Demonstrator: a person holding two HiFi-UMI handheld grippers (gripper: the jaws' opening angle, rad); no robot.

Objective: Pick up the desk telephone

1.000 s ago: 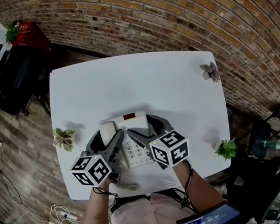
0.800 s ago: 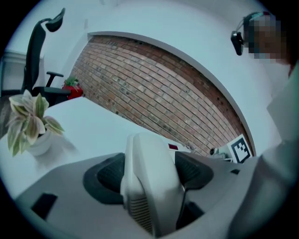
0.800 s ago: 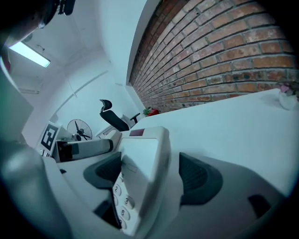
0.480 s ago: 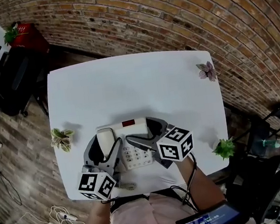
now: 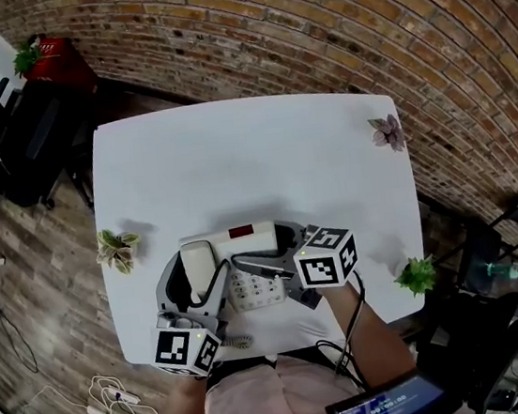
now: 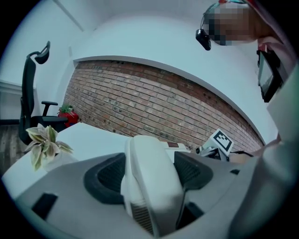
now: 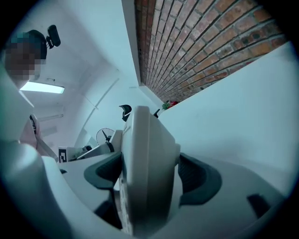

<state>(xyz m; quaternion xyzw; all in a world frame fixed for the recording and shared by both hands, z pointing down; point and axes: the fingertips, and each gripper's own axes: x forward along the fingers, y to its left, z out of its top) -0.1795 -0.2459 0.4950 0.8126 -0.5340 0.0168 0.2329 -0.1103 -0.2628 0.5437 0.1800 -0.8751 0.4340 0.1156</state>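
Grippers on the desk telephone [image 5: 251, 292]
Left gripper [image 6: 152, 175] fingers clamp the handset [image 5: 197, 260]; right gripper [image 7: 149, 177] fingers, just closing, clamp the base [image 5: 253, 236].

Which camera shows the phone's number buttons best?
The head view: it looks straight down on the keypad. The left gripper view shows only the handset between its jaws, no buttons. The right gripper view sees the telephone body edge-on, so the buttons hardly show.

Left claw [image 6: 152, 179] gripping white handset [image 6: 149, 158], potted plant [image 6: 44, 142] at left
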